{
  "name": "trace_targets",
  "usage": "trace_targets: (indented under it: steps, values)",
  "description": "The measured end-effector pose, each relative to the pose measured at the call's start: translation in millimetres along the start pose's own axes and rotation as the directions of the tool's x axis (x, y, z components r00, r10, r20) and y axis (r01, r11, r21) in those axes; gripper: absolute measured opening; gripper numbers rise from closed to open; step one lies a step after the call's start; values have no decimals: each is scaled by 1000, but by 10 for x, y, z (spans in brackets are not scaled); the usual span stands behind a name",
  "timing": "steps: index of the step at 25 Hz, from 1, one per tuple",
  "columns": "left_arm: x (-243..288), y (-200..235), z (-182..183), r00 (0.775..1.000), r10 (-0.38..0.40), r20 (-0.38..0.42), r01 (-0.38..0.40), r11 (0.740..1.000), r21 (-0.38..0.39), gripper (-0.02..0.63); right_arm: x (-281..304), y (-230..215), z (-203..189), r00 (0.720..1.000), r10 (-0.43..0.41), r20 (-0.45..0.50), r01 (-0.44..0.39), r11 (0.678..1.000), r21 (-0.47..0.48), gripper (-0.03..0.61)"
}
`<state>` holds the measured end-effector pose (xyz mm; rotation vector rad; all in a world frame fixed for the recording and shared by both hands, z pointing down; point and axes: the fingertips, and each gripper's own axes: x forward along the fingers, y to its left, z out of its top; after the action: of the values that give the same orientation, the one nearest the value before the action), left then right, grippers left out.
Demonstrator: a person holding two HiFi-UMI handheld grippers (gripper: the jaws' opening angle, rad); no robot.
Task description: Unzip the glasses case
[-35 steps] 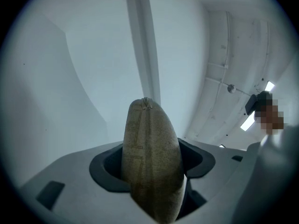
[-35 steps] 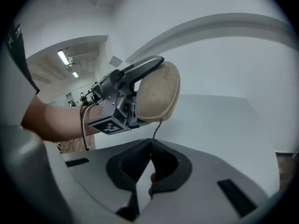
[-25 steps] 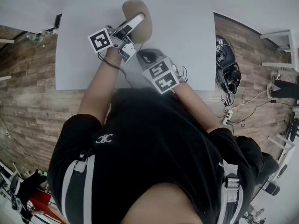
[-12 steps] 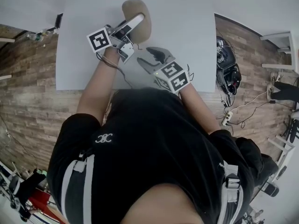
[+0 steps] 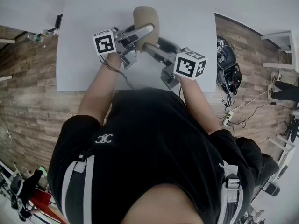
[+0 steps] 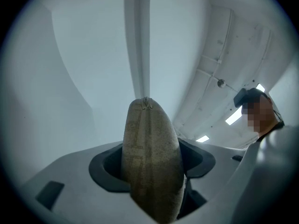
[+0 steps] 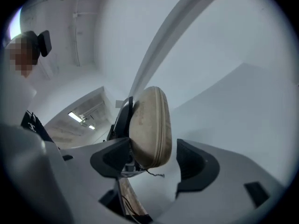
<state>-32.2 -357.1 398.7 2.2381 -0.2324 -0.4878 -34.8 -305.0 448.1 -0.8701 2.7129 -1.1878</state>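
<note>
Fingers (image 6: 105, 168) of the left gripper (image 5: 144, 31) are pressed against both flat sides of the glasses case (image 6: 152, 162), which fills the gap between them and stands on end, its narrow rounded tip pointing away from the camera toward a pale wall and ceiling lights. From the head view the tan case (image 5: 145, 17) sits over the far middle of the white counter (image 5: 84, 55), with the left gripper reaching in from the left and its marker cube (image 5: 104, 43) close to the person's wrist. The right gripper (image 5: 156, 46) comes in from the right, and its own marker cube (image 5: 190, 63) sits nearer the counter's front edge. In the right gripper view its fingers (image 7: 196, 167) are spread wide. The case hangs between them, close against the left pad and clearly apart from the right one, so this gripper is not holding anything. The zip seam (image 7: 161, 125) runs up the case's curved edge facing that camera, and it looks closed along the stretch in view. A short dark cord (image 7: 154, 173) dangles at the case's lower end, just between the open fingers.
</note>
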Motion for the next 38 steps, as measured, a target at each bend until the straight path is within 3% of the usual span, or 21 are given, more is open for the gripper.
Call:
trace_targets:
  steps: [5, 8, 11, 14, 16, 18, 20, 21, 22, 24, 25, 26, 28, 32, 38]
  values:
    - [4, -4, -89, 999, -16, -30, 16, 1000, -21, 295, 58, 9, -156, 998, 22, -56, -24, 999, -28, 288]
    - [23, 121, -222, 994, 53, -98, -53, 999, 5, 304, 43, -93, -197, 997, -43, -62, 39, 997, -70, 287]
    - [-11, 319, -453, 953, 214, -214, -185, 972, 148, 375, 19, -196, -270, 988, -133, -76, 123, 985, -120, 287]
    - [-90, 459, -589, 907, 344, -244, -280, 924, 260, 408, -59, -383, -324, 969, -238, -74, 227, 965, -129, 285]
    - [-155, 522, -590, 893, 387, -230, -318, 904, 285, 408, -155, -605, -341, 937, -342, -72, 330, 934, -135, 285]
    - [-257, 600, -573, 868, 446, -219, -367, 872, 323, 407, -252, -839, -402, 885, -455, -96, 433, 882, -188, 284]
    - [-392, 718, -602, 807, 542, -233, -429, 810, 400, 402, -329, -1019, -500, 831, -543, -125, 500, 826, -261, 282]
    - [-469, 789, -629, 760, 603, -243, -465, 766, 445, 380, -356, -1083, -550, 811, -569, -135, 518, 806, -285, 282]
    - [-557, 868, -647, 702, 670, -240, -506, 707, 493, 294, -374, -1135, -600, 797, -586, -143, 529, 793, -301, 282]
    - [-753, 1022, -657, 572, 798, -191, -583, 559, 589, 59, -391, -1228, -708, 774, -614, -153, 544, 769, -335, 282]
    - [-834, 1081, -674, 519, 838, -168, -604, 499, 622, 5, -395, -1277, -770, 760, -630, -160, 549, 754, -362, 282]
    - [-885, 1116, -711, 486, 859, -161, -608, 465, 643, 5, -401, -1324, -833, 745, -646, -168, 551, 737, -390, 282]
    - [-911, 1127, -816, 464, 868, -176, -586, 450, 674, 5, -406, -1395, -953, 714, -673, -193, 550, 710, -440, 282]
    - [-920, 1137, -951, 450, 869, -203, -559, 452, 695, 5, -316, -1459, -1155, 668, -696, -265, 482, 675, -559, 282]
    - [-958, 1115, -976, 460, 862, -213, -569, 471, 675, 5, -185, -1302, -1156, 715, -661, -227, 436, 675, -595, 284]
